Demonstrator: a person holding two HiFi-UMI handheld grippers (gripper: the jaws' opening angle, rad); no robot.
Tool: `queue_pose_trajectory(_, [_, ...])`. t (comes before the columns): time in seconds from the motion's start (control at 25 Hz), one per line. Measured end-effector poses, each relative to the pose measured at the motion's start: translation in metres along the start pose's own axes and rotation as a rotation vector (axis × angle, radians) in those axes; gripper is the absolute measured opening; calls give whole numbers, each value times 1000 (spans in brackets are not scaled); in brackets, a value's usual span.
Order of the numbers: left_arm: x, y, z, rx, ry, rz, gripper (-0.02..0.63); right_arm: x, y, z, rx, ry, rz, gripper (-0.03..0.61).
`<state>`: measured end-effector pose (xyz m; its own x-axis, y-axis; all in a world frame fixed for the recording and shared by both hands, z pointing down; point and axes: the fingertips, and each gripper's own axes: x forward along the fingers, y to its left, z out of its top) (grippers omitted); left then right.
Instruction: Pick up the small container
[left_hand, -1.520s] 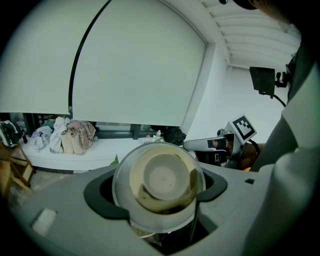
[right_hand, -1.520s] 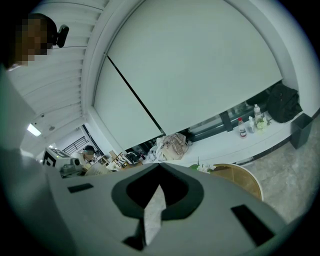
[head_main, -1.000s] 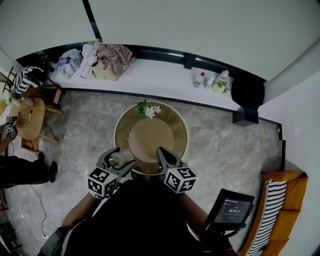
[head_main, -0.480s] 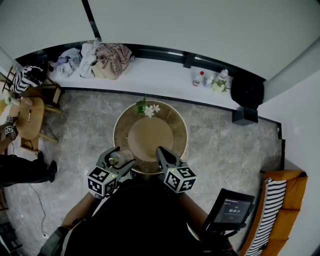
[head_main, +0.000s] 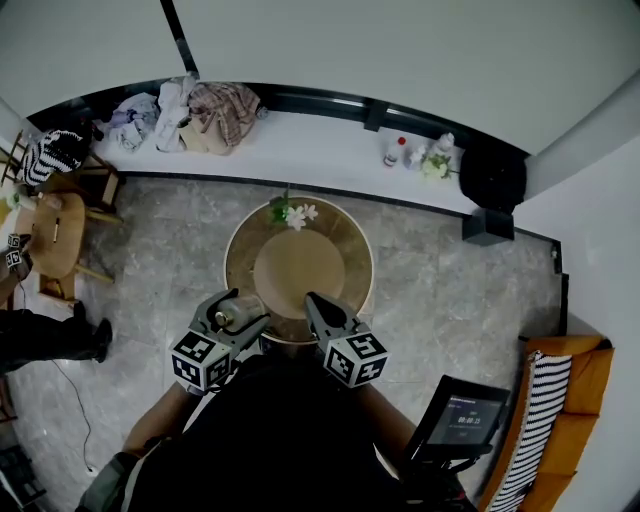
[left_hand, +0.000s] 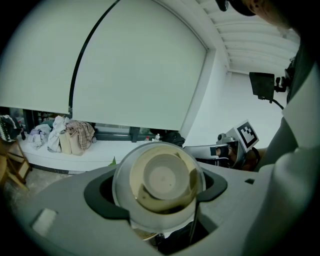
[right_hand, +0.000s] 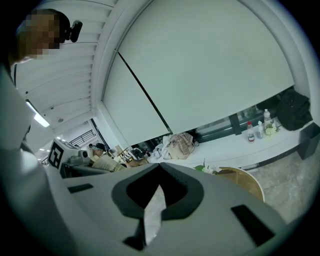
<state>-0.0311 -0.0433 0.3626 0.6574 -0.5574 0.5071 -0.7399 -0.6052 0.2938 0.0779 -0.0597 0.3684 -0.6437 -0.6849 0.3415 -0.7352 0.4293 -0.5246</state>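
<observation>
Left gripper (head_main: 232, 318) clamped on the container (left_hand: 161, 179), one jaw on each side of its wall. In the left gripper view the container lay on its side between the jaws, a clear round cup with its base facing the camera and a tan inside. In the head view it sat at the left gripper's tip, over the near-left edge of the table (head_main: 352, 250); could not tell whether it touched the tabletop.

Right gripper (head_main: 312, 303) was just right of the left one, tip over the table's near edge. Its jaws were pressed together with only a thin pale sliver between the dark pads (right_hand: 176, 192), nothing held. Its marker cube (left_hand: 247, 134) showed to the right of the container in the left gripper view.

Flowers (head_main: 291, 212) stood at the table's far edge, ahead of both grippers and well apart from them. Beyond them ran a white ledge (head_main: 320, 150): clothes (head_main: 210, 108) piled ahead-left of the left gripper, bottles (head_main: 393, 152) ahead-right of the right gripper.
</observation>
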Motion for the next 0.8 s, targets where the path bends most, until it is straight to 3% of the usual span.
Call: queue_pose_trajectory(0.8, [0, 4, 2, 7, -9, 2, 347, -1, 3, -2, 3, -4, -13, 5])
